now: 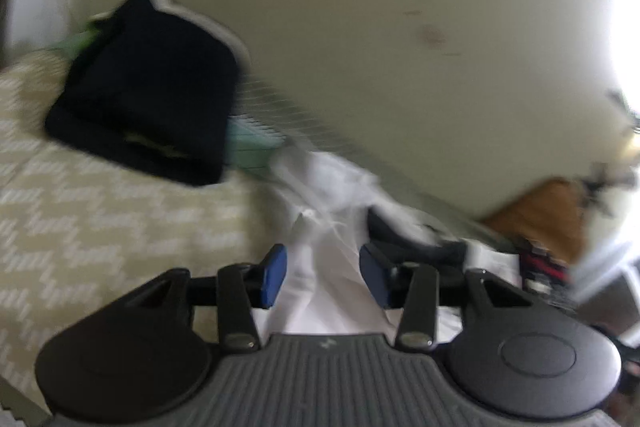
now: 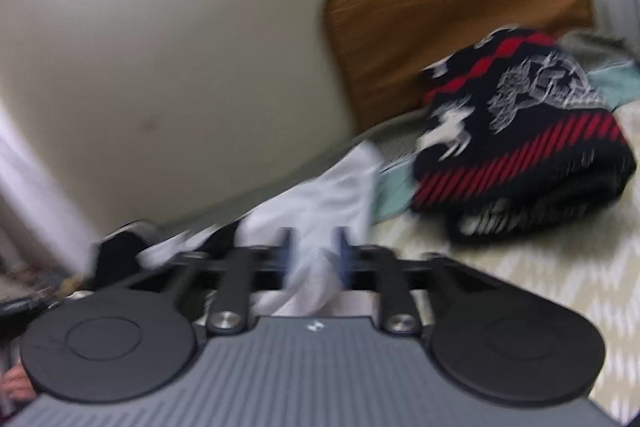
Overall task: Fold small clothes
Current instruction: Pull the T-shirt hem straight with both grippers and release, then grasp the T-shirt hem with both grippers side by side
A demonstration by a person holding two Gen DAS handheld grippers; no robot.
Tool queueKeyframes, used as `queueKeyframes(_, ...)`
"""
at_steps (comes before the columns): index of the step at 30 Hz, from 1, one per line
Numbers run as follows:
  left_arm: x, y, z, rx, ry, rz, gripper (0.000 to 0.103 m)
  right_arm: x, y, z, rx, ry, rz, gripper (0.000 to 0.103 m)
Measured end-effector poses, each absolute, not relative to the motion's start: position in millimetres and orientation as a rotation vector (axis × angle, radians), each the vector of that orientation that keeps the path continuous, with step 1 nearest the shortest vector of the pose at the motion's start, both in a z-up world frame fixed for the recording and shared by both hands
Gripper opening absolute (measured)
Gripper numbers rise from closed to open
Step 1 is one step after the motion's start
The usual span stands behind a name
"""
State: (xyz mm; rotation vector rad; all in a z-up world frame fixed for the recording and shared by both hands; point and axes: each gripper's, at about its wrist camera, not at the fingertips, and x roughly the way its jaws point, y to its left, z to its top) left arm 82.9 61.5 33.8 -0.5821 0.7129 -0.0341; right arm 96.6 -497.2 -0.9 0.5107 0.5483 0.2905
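While blur hides detail: patterned bed cover (image 1: 100, 195) as work surface; folded dark stack (image 1: 148, 95) parked clear. White garment (image 1: 328, 195) crumpled mid-bed, running between both grippers. Left gripper (image 1: 322, 277) parted, pads clear of cloth. Right gripper (image 2: 314, 251) part-open around cloth, grip uncertain.

Matt white cloth garment (image 1: 328, 267); woven patterned bedcover (image 1: 100, 207).
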Motion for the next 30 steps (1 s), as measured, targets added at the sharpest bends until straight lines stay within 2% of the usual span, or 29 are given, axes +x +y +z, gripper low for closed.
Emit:
queueKeyframes(4,66,57,15,-0.506,0.716,-0.066,0.063,78,-501,-3,0.439,0.545,0.374,0.055)
queueKeyframes(9,51,35,2,-0.384,0.765,-0.075,0.063,58,-478,-17,0.262,0.604,0.438,0.054)
queueKeyframes(10,48,26,-1,-0.345,0.774,-0.069,0.059,57,-472,-21,0.246,0.616,0.461,0.053)
queueKeyframes(11,47,18,-3,-0.304,0.784,-0.059,0.047,54,-467,-25,0.227,0.635,0.481,0.053)
queueKeyframes(12,49,11,-4,-0.261,0.799,-0.051,0.034,54,-463,-30,0.211,0.659,0.489,0.053)
queueKeyframes(13,50,5,-8,-0.216,0.829,-0.048,0.012,56,-458,-35,0.193,0.69,0.488,0.053)
queueKeyframes(15,49,5,-12,-0.182,0.866,-0.053,0.01,56,-453,-40,0.119,0.716,0.469,0.046)
queueKeyframes(18,53,16,6,-0.158,0.856,-0.043,0.015,61,-461,-21,0.095,0.73,0.474,0.046)
queueKeyframes(19,57,18,18,-0.127,0.821,-0.031,0.022,63,-466,-11,0.11,0.708,0.481,0.048)
queueKeyframes(20,61,19,29,-0.093,0.796,-0.015,0.035,67,-470,-1,0.119,0.688,0.483,0.048)
queueKeyframes(21,72,17,40,-0.051,0.767,0.004,0.042,75,-472,12,0.123,0.665,0.475,0.048)
queueKeyframes(22,83,15,48,-0.016,0.746,0.007,0.053,85,-472,20,0.124,0.644,0.465,0.048)
queueKeyframes(24,117,8,58,0.044,0.722,-0.002,0.061,114,-469,36,0.114,0.609,0.449,0.05)
queueKeyframes(25,137,4,59,0.071,0.721,0.004,0.07,128,-468,39,0.115,0.609,0.443,0.056)
queueKeyframes(26,157,3,57,0.085,0.729,0.016,0.089,146,-469,41,0.134,0.617,0.432,0.058)
queueKeyframes(27,175,3,54,0.084,0.737,0.033,0.097,163,-469,41,0.167,0.626,0.411,0.063)
queueKeyframes(28,193,4,49,0.073,0.742,0.051,0.102,181,-469,38,0.2,0.637,0.386,0.067)
queueKeyframes(30,222,12,37,0.037,0.762,0.091,0.102,212,-469,29,0.239,0.67,0.354,0.072)
